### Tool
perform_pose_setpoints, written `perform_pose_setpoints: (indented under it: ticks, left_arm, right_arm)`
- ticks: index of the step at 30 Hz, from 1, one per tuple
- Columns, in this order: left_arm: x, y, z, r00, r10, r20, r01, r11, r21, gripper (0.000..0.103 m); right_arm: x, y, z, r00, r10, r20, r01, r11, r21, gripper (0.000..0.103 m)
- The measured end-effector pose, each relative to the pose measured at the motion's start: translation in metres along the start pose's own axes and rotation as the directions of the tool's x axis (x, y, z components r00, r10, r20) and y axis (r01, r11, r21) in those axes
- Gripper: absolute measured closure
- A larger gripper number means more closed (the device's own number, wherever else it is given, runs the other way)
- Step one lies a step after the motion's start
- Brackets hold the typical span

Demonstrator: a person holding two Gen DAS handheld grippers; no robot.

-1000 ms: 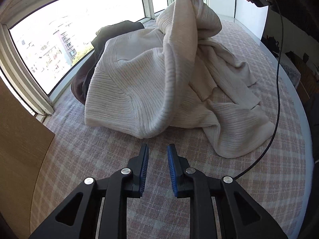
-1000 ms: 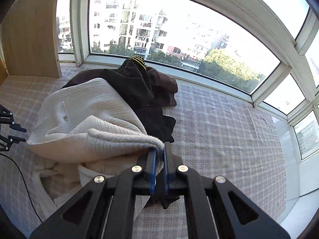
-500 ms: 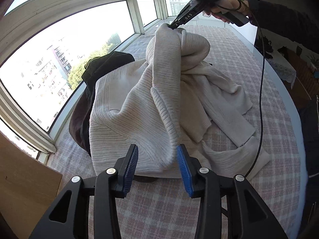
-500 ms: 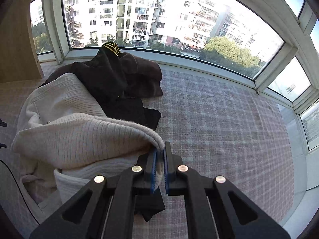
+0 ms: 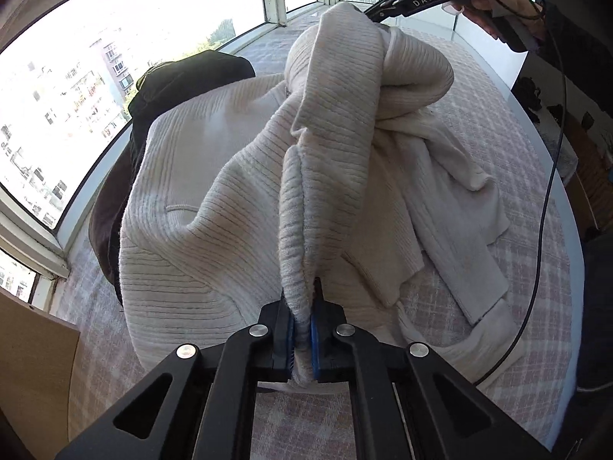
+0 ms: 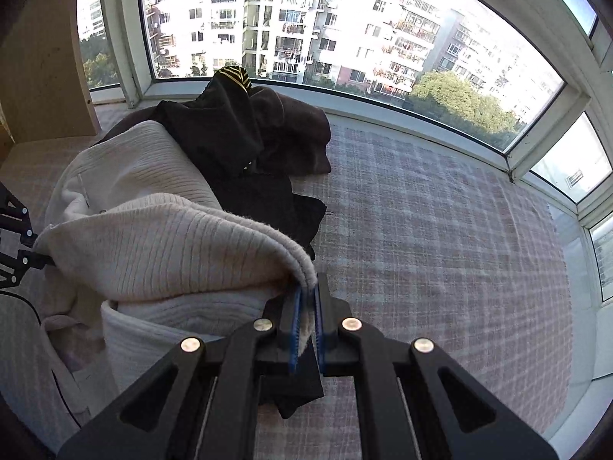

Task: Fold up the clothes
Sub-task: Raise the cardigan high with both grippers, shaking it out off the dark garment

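Note:
A cream ribbed sweater (image 5: 214, 199) lies heaped on the plaid bed cover (image 6: 421, 230). In the left wrist view my left gripper (image 5: 302, 306) is closing its jaws on a ribbed hem edge, and the blue pads press the knit. My right gripper (image 6: 306, 299) is shut on another edge of the same sweater (image 6: 172, 245) and holds it raised. The stretch of hem between the two grippers hangs lifted. From the left wrist view the right gripper (image 5: 377, 13) shows at the top, held by a person's hand (image 5: 498, 4). The left gripper (image 6: 15, 245) peeks in at the right wrist view's left edge.
Dark clothes (image 6: 237, 142) are piled behind the sweater beside the window (image 6: 345, 38), also seen as dark clothes (image 5: 180, 80). A wooden panel (image 6: 42, 57) stands at the left end. A black cable (image 5: 544, 207) hangs across the right side of the bed.
My left gripper opened wide, moved up to the sweater and closed on its hem edge. The right gripper sank a little, still gripping its edge.

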State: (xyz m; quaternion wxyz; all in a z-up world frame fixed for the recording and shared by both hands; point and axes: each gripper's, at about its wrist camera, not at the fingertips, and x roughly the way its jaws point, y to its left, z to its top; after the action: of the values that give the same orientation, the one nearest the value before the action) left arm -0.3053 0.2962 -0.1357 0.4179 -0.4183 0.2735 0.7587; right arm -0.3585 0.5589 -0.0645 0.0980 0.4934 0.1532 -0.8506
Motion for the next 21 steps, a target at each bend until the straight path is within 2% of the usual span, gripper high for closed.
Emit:
perform_pose_setpoints:
  ticks: [2, 4, 9, 14, 17, 21]
  left_arm:
    - [-0.017, 0.010, 0.000, 0.998, 0.058, 0.034, -0.056, 0.998, -0.035, 0.098]
    - [-0.046, 0.021, 0.000, 0.988, 0.121, 0.093, -0.113, 0.989, -0.091, 0.098]
    - [-0.139, 0.036, 0.001, 0.926, 0.290, 0.241, -0.247, 0.950, -0.191, 0.098]
    - [-0.238, 0.023, 0.011, 0.838, 0.441, 0.321, -0.398, 0.897, -0.193, 0.098]
    - [-0.303, 0.008, 0.011, 0.770, 0.521, 0.367, -0.481, 0.853, -0.201, 0.098]
    - [-0.395, -0.017, 0.000, 0.673, 0.602, 0.430, -0.567, 0.793, -0.223, 0.098]
  right_arm:
    - [-0.010, 0.002, -0.004, 1.000, 0.005, 0.013, -0.005, 1.000, -0.008, 0.097]
    - [-0.028, 0.005, -0.006, 0.999, 0.005, 0.051, -0.005, 1.000, -0.016, 0.097]
    - [-0.101, 0.019, 0.002, 0.980, 0.004, 0.199, 0.004, 0.999, -0.042, 0.097]
    - [-0.204, 0.038, 0.019, 0.924, -0.016, 0.382, 0.053, 0.995, -0.087, 0.097]
    - [-0.268, 0.053, 0.029, 0.880, -0.033, 0.473, 0.098, 0.989, -0.113, 0.097]
    - [-0.351, 0.080, 0.034, 0.810, -0.058, 0.584, 0.167, 0.977, -0.135, 0.097]
